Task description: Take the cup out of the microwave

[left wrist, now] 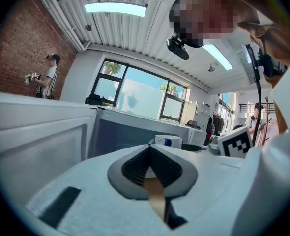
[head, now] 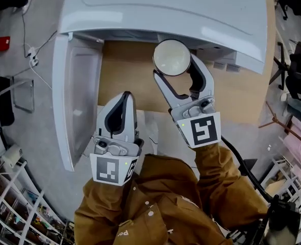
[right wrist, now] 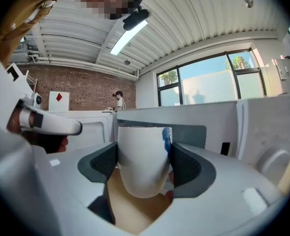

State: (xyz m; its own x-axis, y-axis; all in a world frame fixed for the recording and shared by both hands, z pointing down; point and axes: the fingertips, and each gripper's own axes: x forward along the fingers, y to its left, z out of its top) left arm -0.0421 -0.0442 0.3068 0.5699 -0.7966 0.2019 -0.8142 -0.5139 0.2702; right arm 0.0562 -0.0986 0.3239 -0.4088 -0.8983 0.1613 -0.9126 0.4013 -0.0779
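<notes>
In the head view a white cup (head: 172, 57) with a blue mark hangs just in front of the white microwave (head: 166, 9). My right gripper (head: 175, 64) is shut on it, one pad on each side. In the right gripper view the cup (right wrist: 142, 156) stands upright between the dark pads (right wrist: 101, 163), above the wooden table. The microwave door (head: 79, 96) is swung open at the left. My left gripper (head: 125, 97) is lower and to the left of the cup, with its jaws together and nothing in them. From the left gripper (left wrist: 149, 149) view the cup (left wrist: 168, 140) shows beyond the tips.
The microwave sits on a wooden table (head: 125, 80), whose front edge is near my grippers. On the floor to the left lie cables and a power strip (head: 32, 55); a wire shelf (head: 7, 198) stands at the lower left. A person (left wrist: 49, 75) stands far off by the brick wall.
</notes>
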